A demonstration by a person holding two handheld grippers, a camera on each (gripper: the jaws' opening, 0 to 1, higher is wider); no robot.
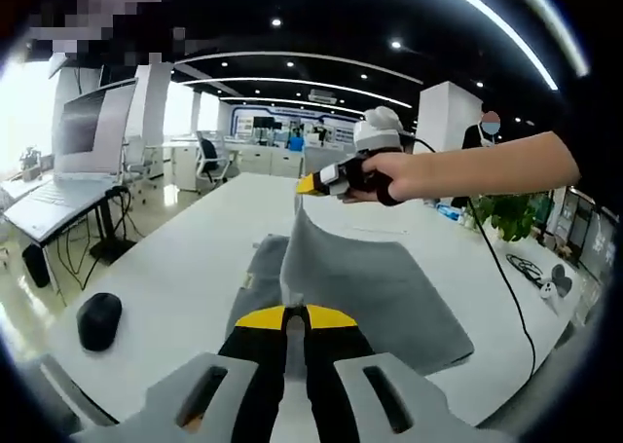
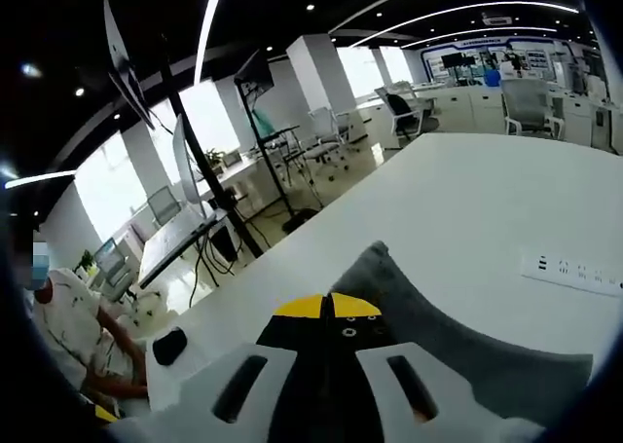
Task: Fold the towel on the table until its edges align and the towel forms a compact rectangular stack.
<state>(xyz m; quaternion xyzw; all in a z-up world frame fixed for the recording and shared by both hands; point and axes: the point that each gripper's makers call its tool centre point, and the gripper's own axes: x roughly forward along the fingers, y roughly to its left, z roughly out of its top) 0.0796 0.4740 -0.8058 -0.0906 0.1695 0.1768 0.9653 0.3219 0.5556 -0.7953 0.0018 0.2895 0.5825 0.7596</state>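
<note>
The left tool (image 1: 295, 318) has its yellow-tipped black jaws pressed together on the near edge of the grey towel (image 1: 380, 297), a soft, matte cloth lifted there into a narrow ridge; the right tool (image 1: 310, 183), seen in the left gripper view with a hand (image 1: 394, 177) around it, pinches a far corner of the same cloth and holds it raised in a peak, so the fabric sags in a smooth curve between the two grips; in the right gripper view that tool (image 2: 329, 307) is likewise clamped on a grey fold of it; the rest of the towel lies flat on the smooth white surface (image 1: 185, 268), toward its near right corner; a rounded black mouse (image 1: 98, 319) sits near the left edge; a white power strip (image 2: 572, 270) lies flat farther out on the surface.
</note>
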